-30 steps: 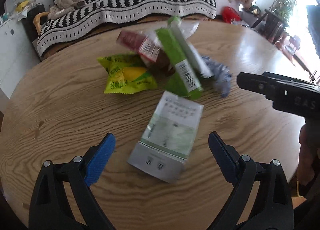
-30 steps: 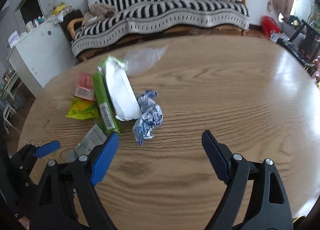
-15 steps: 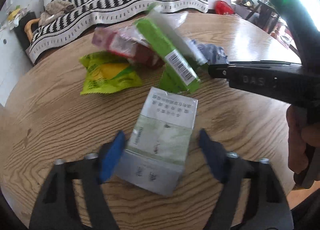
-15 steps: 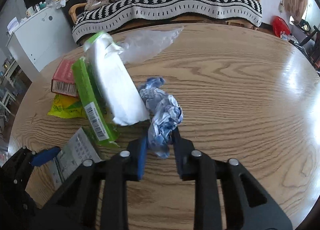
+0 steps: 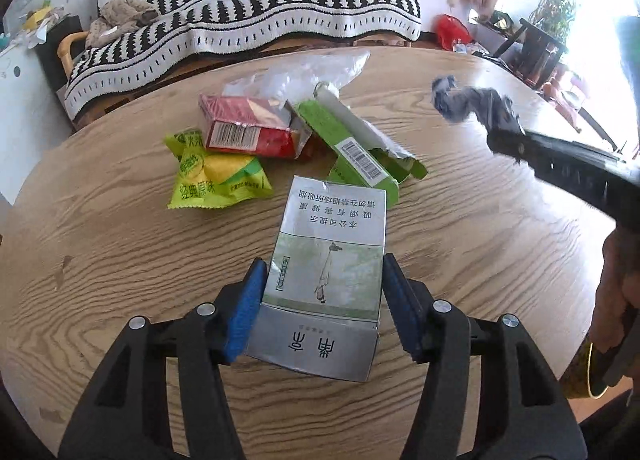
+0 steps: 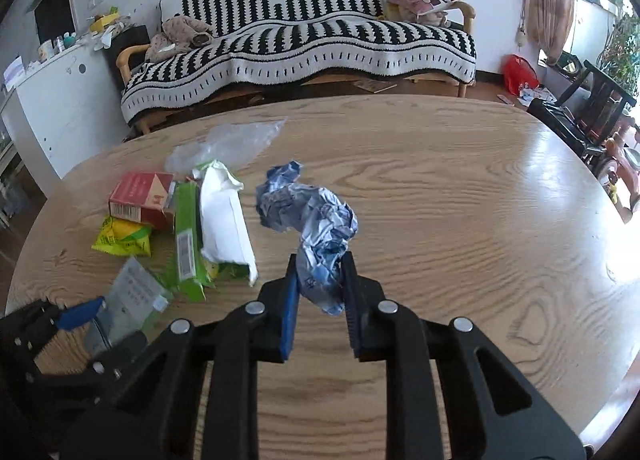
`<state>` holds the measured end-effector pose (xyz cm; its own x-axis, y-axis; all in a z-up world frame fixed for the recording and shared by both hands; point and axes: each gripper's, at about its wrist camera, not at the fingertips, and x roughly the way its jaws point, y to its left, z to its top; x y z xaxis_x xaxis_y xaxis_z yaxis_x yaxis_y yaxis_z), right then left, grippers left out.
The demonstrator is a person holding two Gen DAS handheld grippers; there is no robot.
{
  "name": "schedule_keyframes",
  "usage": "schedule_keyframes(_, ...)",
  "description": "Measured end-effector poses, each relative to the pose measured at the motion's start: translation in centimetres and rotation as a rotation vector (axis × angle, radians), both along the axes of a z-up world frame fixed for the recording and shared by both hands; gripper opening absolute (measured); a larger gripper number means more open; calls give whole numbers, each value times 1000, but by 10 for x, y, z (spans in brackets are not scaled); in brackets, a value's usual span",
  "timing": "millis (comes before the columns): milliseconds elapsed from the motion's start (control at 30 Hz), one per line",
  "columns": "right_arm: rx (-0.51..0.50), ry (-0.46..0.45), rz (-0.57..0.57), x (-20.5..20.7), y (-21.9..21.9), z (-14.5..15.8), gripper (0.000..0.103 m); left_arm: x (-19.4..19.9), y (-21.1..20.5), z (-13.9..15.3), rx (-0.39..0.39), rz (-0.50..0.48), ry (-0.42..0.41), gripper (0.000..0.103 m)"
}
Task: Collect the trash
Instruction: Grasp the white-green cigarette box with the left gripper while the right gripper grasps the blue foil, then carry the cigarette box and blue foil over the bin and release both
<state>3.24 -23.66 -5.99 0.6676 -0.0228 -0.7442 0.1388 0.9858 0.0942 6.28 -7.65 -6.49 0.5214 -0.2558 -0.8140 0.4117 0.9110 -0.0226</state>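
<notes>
Left wrist view: fingers (image 5: 322, 306), earlier spread, closing onto cigarette pack (image 5: 328, 272); right fingers (image 6: 321, 292) now pinching crumpled wrapper (image 6: 316, 219).

The surface (image 6: 460, 187) is a round wooden top with strong light-oak grain, glossy where window light falls on its right side. A loose heap of litter lies on its left half. Farthest back is a clear plastic bag (image 6: 228, 141). In front of it a red box (image 5: 248, 127) rests partly on a yellow-green snack packet (image 5: 216, 175). Just right of these a torn green carton (image 5: 352, 151) lies on its side with a white packet (image 6: 224, 219) resting against it. Nearest the camera, a grey-and-green cigarette pack (image 5: 332, 260) touches the carton's near end. The right half carries only reflections.
</notes>
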Motion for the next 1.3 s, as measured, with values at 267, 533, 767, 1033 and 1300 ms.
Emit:
schedule_keyframes(267,-5,4,3,-39,-21,9,21,-9,-21,18,-7,11,-4,57)
schedule_keyframes(533,29,-9,-61,-112,-63,36,21,-43,-85,41,-46,-74,-18,57)
schedule_keyframes(767,1,-16,-199,-222,-138,49,21,-94,-163,59,-123,-200,26,57)
schedule_keyframes(1033,-4,43,-468,-386,-243,38,21,-194,-284,61,-152,-439,86,57)
schedule_keyframes(1300,58,84,-711,-536,-312,10,21,-312,-392,28,-96,-680,191,57)
